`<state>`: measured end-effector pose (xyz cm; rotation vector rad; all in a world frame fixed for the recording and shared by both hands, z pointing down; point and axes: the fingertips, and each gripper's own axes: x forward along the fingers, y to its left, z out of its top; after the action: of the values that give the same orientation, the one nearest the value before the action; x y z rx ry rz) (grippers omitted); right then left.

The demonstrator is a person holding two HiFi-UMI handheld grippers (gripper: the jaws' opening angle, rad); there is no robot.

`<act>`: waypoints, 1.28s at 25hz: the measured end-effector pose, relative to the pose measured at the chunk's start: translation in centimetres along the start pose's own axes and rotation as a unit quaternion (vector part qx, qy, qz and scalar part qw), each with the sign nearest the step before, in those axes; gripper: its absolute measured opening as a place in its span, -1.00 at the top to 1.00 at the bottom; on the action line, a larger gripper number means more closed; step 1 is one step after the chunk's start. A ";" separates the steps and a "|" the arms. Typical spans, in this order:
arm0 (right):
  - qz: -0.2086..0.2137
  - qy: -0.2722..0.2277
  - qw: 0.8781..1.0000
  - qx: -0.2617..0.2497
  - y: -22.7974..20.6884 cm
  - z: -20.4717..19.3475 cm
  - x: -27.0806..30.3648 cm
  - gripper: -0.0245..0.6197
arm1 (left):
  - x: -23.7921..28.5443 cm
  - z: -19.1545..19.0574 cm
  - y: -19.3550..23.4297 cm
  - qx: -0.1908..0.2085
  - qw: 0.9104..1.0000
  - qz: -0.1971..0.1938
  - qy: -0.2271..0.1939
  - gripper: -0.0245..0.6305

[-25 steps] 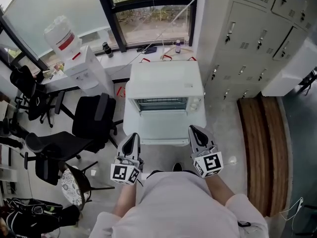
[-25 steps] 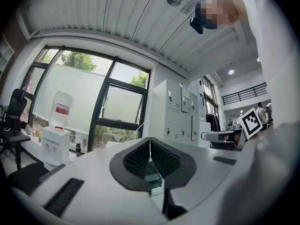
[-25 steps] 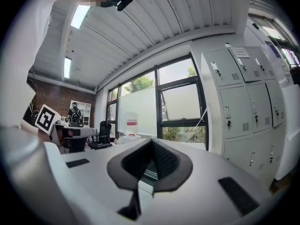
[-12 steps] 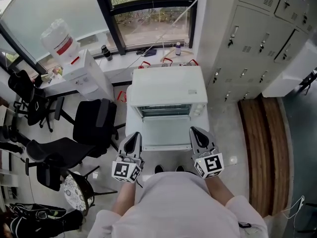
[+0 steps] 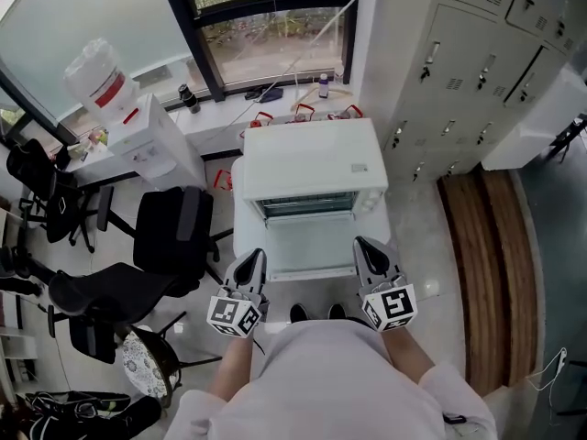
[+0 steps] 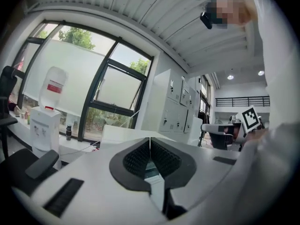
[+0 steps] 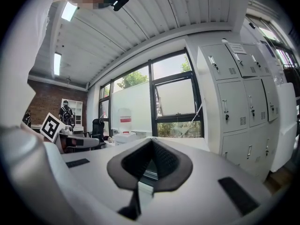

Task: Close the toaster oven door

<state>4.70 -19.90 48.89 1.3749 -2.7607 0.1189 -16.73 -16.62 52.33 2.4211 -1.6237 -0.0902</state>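
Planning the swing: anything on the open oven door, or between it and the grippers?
Nothing visible. The toaster oven door lies open and bare; left gripper and right gripper, both shut, are by its near corners.

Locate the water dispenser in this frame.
Head view, upper left: the water dispenser stands by the window, left of the toaster oven and beyond the black chair.

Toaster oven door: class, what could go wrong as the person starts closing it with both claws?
1. The white toaster oven has its glass door lying flat open. The shut left claw and right claw are by its front corners, so a narrow tip might slip off and let the door drop.
2. Uneven lifting could twist the door or shove the oven backward.
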 end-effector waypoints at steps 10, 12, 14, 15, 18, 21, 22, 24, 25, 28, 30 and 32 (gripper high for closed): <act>0.002 0.016 1.000 0.003 0.7 -1.1 0.5 0.90 | -1.5 -9.5 2.9 -0.077 0.994 -0.026 0.078 0.86; 0.004 0.018 1.000 0.002 0.8 -1.1 0.6 0.90 | -2.2 -11.3 3.9 -0.120 0.989 -0.019 0.085 0.86; 0.004 0.020 1.000 0.000 0.9 -1.1 0.8 0.90 | -2.8 -12.7 4.9 -0.165 0.982 -0.006 0.087 0.85; 0.005 0.021 1.000 -0.001 0.9 -1.1 0.8 0.90 | -3.1 -13.4 5.3 -0.184 0.979 -0.003 0.090 0.79; 0.006 0.024 1.000 -0.002 0.9 -1.3 1.0 0.90 | -3.5 -15.8 6.0 -0.235 0.966 -0.011 0.111 0.49; 0.007 0.027 1.000 -0.004 1.0 -1.4 1.3 0.90 | -3.8 -18.0 7.0 -0.293 0.948 -0.017 0.123 0.25; 0.007 0.027 1.000 -0.004 1.0 -1.3 1.4 0.90 | -3.9 -18.5 7.4 -0.312 0.942 -0.017 0.121 0.18; 0.006 0.030 1.000 -0.005 1.0 -1.4 1.5 0.90 | -4.2 -19.5 8.3 -0.340 0.933 -0.015 0.115 0.07; 0.004 0.031 1.000 -0.005 0.9 -1.4 1.5 0.90 | -4.3 -20.2 8.8 -0.350 0.929 -0.012 0.117 0.04; -0.001 0.033 0.999 -0.005 0.6 -1.5 1.5 0.90 | -4.4 -22.5 9.6 -0.379 0.914 -0.007 0.143 0.04; -0.003 0.034 0.999 -0.005 0.6 -1.6 1.4 0.90 | -4.5 -24.3 9.9 -0.399 0.902 -0.008 0.165 0.04; -0.005 0.034 0.999 -0.005 0.5 -1.6 1.4 0.90 | -4.8 -26.0 10.1 -0.417 0.890 -0.005 0.184 0.04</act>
<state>3.49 -20.50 50.61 1.3568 -2.6945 0.1498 -23.20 -11.97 79.53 1.6495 -1.0786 -0.2534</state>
